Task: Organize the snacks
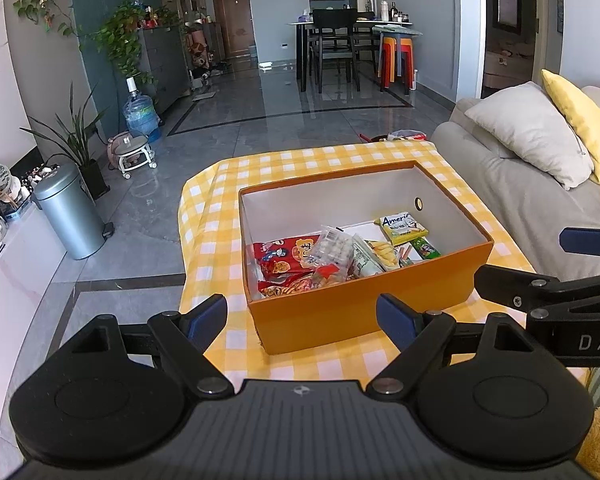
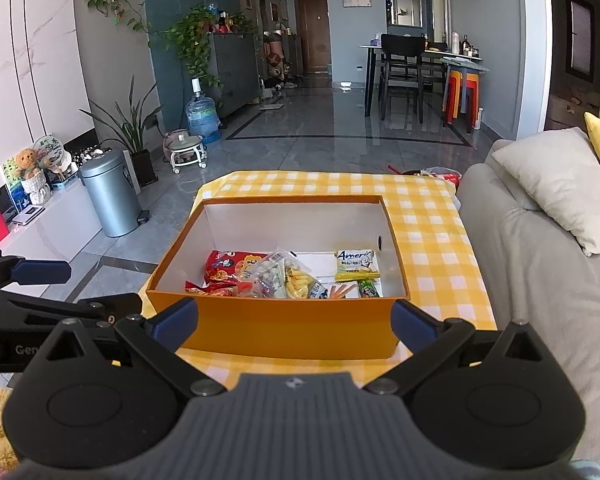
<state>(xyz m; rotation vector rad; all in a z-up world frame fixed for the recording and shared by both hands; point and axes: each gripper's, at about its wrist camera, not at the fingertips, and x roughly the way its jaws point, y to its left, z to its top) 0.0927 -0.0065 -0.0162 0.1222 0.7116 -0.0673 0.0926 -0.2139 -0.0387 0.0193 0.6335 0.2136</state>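
1. An orange box (image 1: 364,312) with a white inside is seen on a table covered by a yellow checked cloth (image 1: 220,208), beside a grey sofa (image 1: 512,200).
2. The snacks are found inside the box, gathered along its near side: a red packet (image 1: 284,256), a clear bag of small sweets (image 1: 332,250), a pale yellow packet marked "Ameri" (image 1: 402,227) and a small green packet (image 1: 426,248).
3. The left gripper (image 1: 302,316) is held just in front of the box's near wall, its blue-padded fingers (image 1: 208,316) spread wide with nothing between them.
4. The right gripper (image 2: 296,322) is held likewise before the box, its fingers (image 2: 414,322) parted wide and empty.
5. Each gripper is seen at the edge of the other's view, close alongside.
6. A metal bin (image 1: 70,216) is seen on the floor, left of the table.
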